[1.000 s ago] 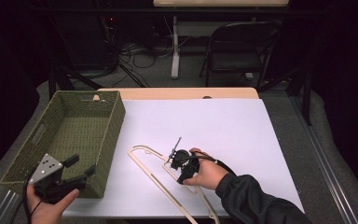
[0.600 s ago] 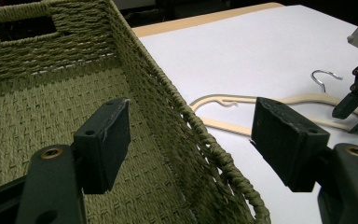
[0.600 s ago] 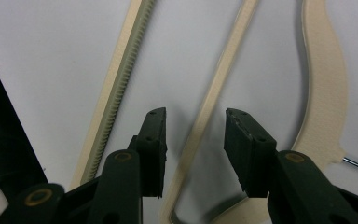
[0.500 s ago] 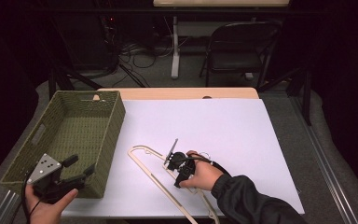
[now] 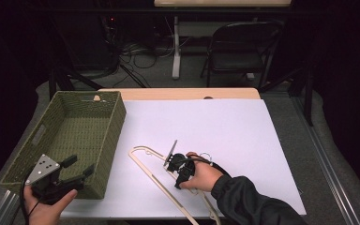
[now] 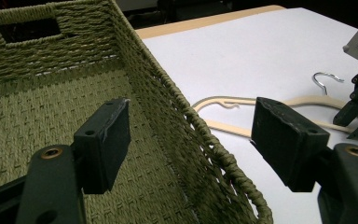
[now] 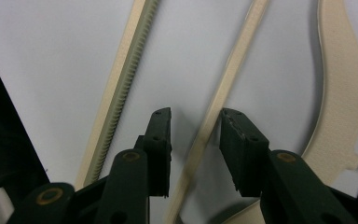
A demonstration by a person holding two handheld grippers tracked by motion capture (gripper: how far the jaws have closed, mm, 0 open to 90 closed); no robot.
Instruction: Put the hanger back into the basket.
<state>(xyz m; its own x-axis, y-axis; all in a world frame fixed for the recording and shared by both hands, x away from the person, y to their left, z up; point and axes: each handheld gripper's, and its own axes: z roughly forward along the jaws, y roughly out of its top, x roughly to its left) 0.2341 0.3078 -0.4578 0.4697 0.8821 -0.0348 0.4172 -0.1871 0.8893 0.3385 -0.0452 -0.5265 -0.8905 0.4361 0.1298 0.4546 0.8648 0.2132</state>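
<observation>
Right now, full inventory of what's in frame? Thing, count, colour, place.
hanger: 1, cream with a metal hook, flat on the sheet, front centre
basket: 1, olive green woven, left side of the table
sheet: 1, white, covering most of the table
table: 1, light wood, edge showing at the far side
chair: 1, dark, on the floor beyond the table
left gripper: 1, black, jaws wide, astride the basket's near wall
right gripper: 1, black, jaws have just been closing, one thin hanger bar between them, not yet pressed
</observation>
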